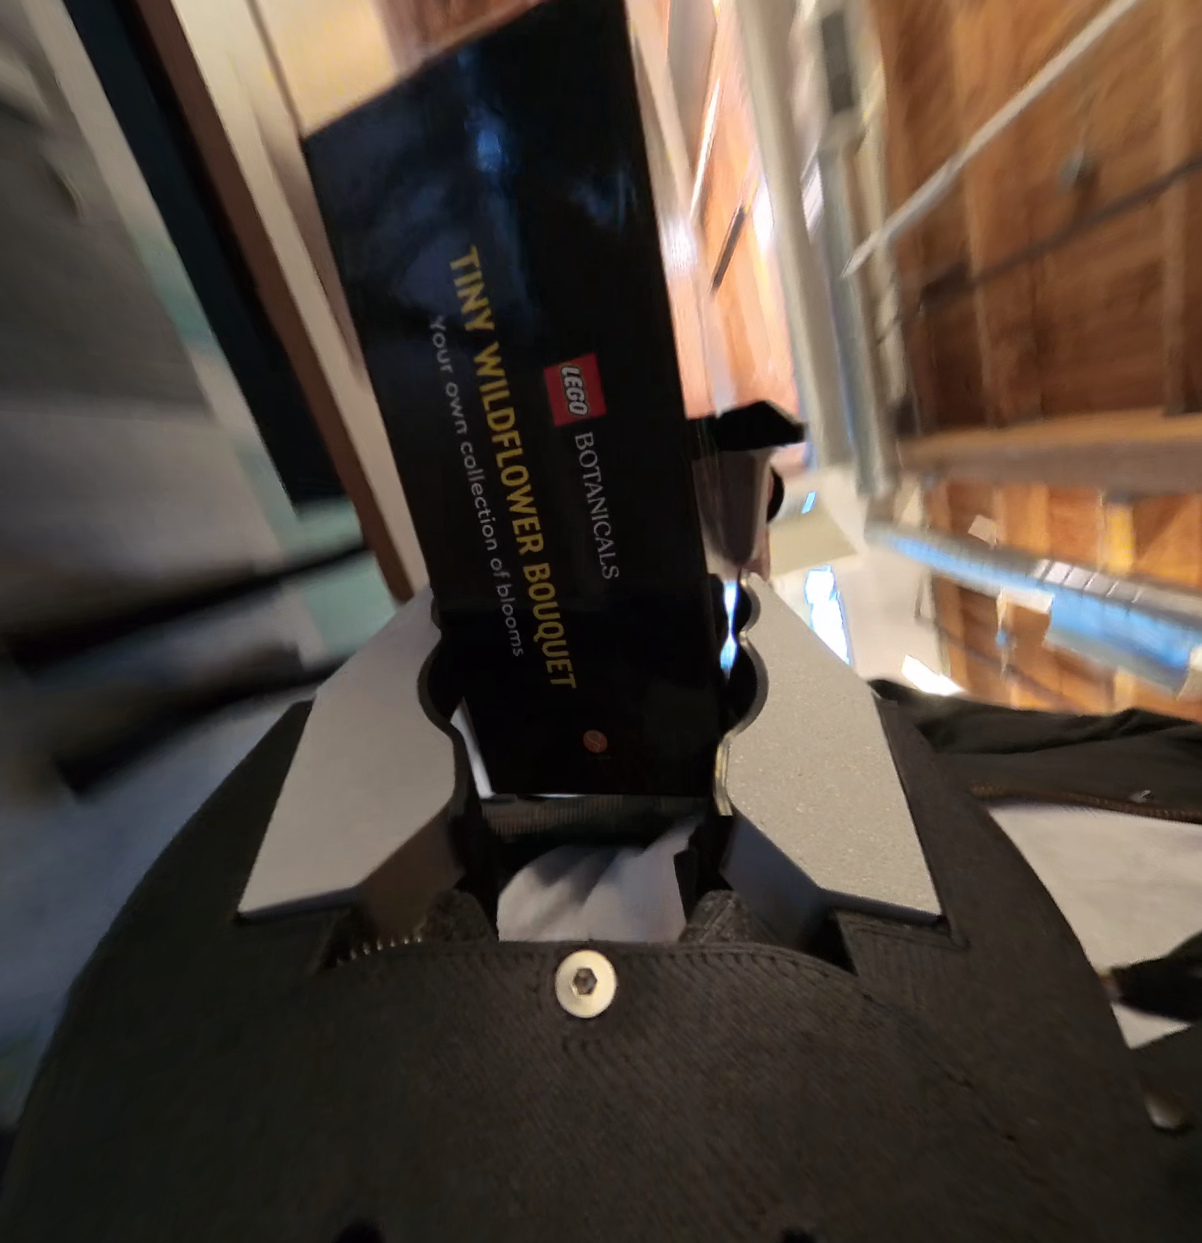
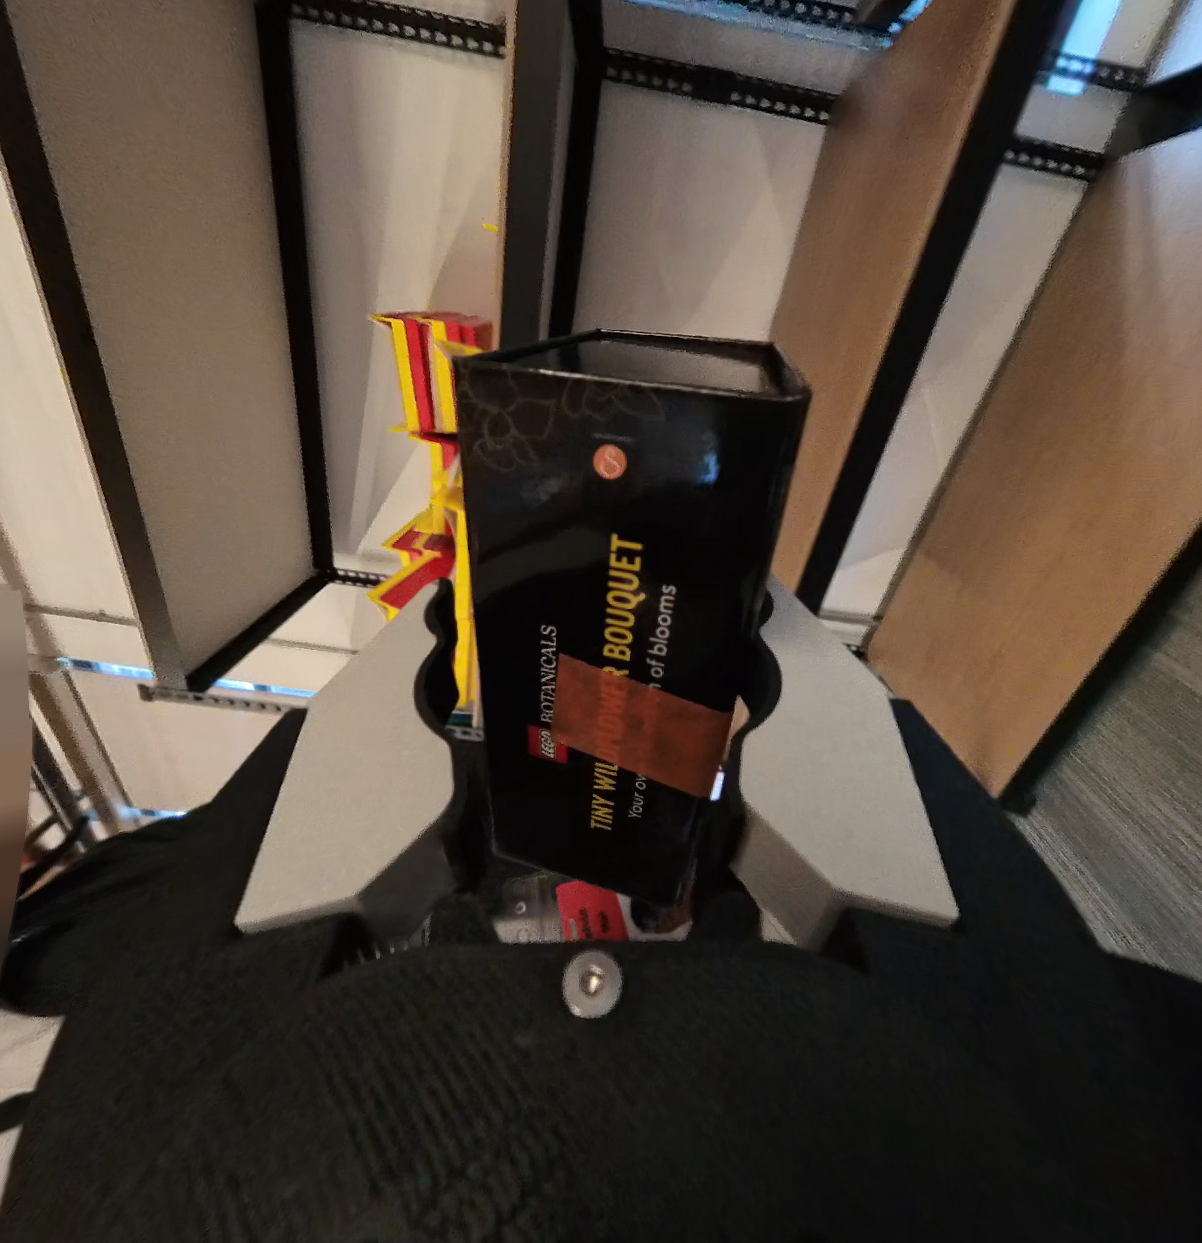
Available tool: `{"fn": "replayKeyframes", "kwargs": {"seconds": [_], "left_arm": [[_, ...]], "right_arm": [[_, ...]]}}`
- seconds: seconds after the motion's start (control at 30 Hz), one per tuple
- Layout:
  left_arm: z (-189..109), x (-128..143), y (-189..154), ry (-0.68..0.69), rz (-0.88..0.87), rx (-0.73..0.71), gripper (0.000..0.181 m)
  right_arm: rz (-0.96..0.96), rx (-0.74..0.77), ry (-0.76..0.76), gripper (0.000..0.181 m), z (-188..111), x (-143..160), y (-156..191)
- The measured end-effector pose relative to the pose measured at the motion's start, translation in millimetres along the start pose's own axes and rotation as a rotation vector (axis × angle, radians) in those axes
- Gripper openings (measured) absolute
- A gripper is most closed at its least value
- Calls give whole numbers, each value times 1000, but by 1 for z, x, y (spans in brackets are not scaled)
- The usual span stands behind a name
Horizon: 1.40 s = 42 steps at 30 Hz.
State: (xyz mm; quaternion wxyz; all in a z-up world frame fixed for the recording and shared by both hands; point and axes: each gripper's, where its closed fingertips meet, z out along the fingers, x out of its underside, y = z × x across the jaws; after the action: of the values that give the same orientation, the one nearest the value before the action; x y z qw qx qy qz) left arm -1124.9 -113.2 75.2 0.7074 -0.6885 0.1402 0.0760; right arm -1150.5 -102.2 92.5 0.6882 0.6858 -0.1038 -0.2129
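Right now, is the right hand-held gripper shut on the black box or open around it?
Shut on it: the right hand-held gripper has both fingers pressed against the black box sides.

Left wrist view: box (image 1: 517,430) stands lengthwise between the fingers of the left gripper (image 1: 588,679), near end deep in the jaws, far end reaching away and tilted left. Other gripper's fingertip (image 1: 753,430) just right of the box, about halfway along it. Cloth (image 1: 585,894) behind the box's near end, at the gripper's base. Panel edge (image 1: 302,336) left of the box; rails (image 1: 1056,592) right of it, well apart.

Right wrist view: box (image 2: 625,605) between the fingers of the right gripper (image 2: 602,672), slightly tilted, far end up. Stacked cartons (image 2: 437,471) just left of the box and behind it. Shelf uprights (image 2: 289,303) behind the box. Boards (image 2: 887,336) right of it. Floor (image 2: 1136,807) farther right.
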Motion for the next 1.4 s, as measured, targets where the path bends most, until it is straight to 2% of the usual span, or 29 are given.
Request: {"fn": "replayKeyframes", "kwargs": {"seconds": [0.1, 0.2, 0.33, 0.47, 0.6, 0.7, 0.77, 0.87, 1.0, 1.07, 1.23, 1.3, 1.4], "left_arm": [[-18, -70, -2, -88, 48, 25, 79], [-24, -127, 5, -136, 114, 9, 78], [-19, -200, 27, -220, 112, 15, 78], [1, -271, 65, -258, 90, 15, 78], [17, -345, 104, -241, 119, -25, 78], [14, -412, 110, -340, 137, 28, 76], [11, -448, 118, -362, 182, 18, 75], [2, -496, 134, -383, 196, -2, 76], [-13, -556, 169, -364, 149, 38, 79], [-28, -587, 186, -367, 143, 79, 77], [-76, -658, 206, -408, 265, 108, 77], [-93, -686, 205, -447, 311, 76, 76], [-105, -716, 212, -425, 388, 21, 76]], "right_arm": [[-24, -10, 26, 85, 41, -55, 16], [-84, 58, 121, 86, 68, -100, 13], [-105, 149, 192, 81, 88, -165, -6], [-102, 165, 229, 79, 101, -247, -31], [-124, 146, 353, 82, 118, -329, -56], [-186, 87, 429, 78, 139, -387, -55], [-246, 67, 496, 78, 157, -419, -56], [-238, 57, 563, 77, 186, -464, -63], [-229, 81, 610, 78, 233, -523, -88], [-284, 109, 636, 78, 261, -548, -98], [-436, 133, 714, 78, 330, -595, -105], [-476, 97, 754, 78, 351, -612, -100], [-554, 61, 808, 78, 379, -638, -96]]}}
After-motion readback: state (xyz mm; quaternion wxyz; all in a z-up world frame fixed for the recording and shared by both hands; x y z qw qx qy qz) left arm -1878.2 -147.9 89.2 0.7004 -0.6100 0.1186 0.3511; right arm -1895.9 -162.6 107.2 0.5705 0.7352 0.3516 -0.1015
